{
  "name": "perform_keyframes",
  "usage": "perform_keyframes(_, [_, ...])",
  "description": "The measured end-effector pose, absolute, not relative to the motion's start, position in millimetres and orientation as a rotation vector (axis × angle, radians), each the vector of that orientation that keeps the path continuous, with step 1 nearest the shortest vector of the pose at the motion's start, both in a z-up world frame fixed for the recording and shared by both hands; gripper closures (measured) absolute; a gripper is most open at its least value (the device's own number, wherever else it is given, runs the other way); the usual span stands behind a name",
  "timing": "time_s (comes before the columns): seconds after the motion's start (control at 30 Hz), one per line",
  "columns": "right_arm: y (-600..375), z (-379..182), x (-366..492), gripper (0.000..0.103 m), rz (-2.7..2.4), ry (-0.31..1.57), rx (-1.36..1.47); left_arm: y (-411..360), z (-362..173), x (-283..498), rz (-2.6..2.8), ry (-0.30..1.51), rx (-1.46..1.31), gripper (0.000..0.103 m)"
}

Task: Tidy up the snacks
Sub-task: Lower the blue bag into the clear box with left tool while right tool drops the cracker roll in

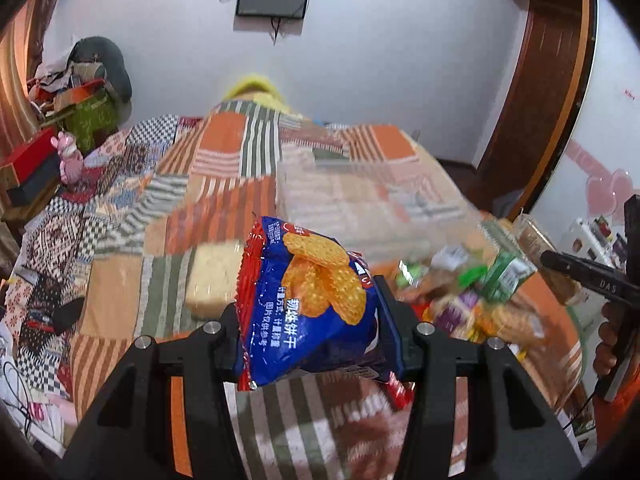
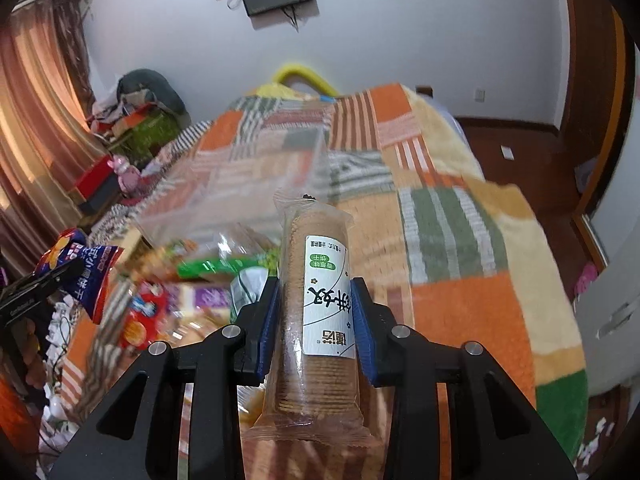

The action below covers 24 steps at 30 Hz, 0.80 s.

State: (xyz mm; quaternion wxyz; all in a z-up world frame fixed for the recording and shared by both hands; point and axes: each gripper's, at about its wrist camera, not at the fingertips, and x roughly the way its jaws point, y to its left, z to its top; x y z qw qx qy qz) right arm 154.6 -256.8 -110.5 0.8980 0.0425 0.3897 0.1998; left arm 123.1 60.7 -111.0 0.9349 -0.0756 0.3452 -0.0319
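My left gripper (image 1: pixel 310 300) is shut on a blue biscuit packet (image 1: pixel 308 300) with a red edge and holds it above the patchwork bedspread. The packet also shows at the left of the right wrist view (image 2: pixel 90 268). My right gripper (image 2: pixel 316 312) is shut on a clear sleeve of round brown biscuits (image 2: pixel 316 300) with a white label, held upright above the bed. A pile of mixed snack packets (image 1: pixel 472 292) lies to the right of the left gripper and shows blurred in the right wrist view (image 2: pixel 192 280). A clear plastic box (image 1: pixel 360 196) sits behind the pile.
A pale bread-like packet (image 1: pixel 212 276) lies on the bedspread (image 1: pixel 224 152) left of the blue packet. Boxes and clutter (image 1: pixel 48 152) stand at the bed's left side. A wooden door frame (image 1: pixel 560 80) and floor are on the right. The right gripper's handle (image 1: pixel 592 276) shows at the far right.
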Motion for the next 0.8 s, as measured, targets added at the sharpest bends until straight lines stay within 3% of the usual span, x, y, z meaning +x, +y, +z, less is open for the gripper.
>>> perform_keyframes(0.8, [-191,-100,218,0.071,0.496,0.726,0.056,57,-95,236,-0.096,0.640,-0.213,0.052])
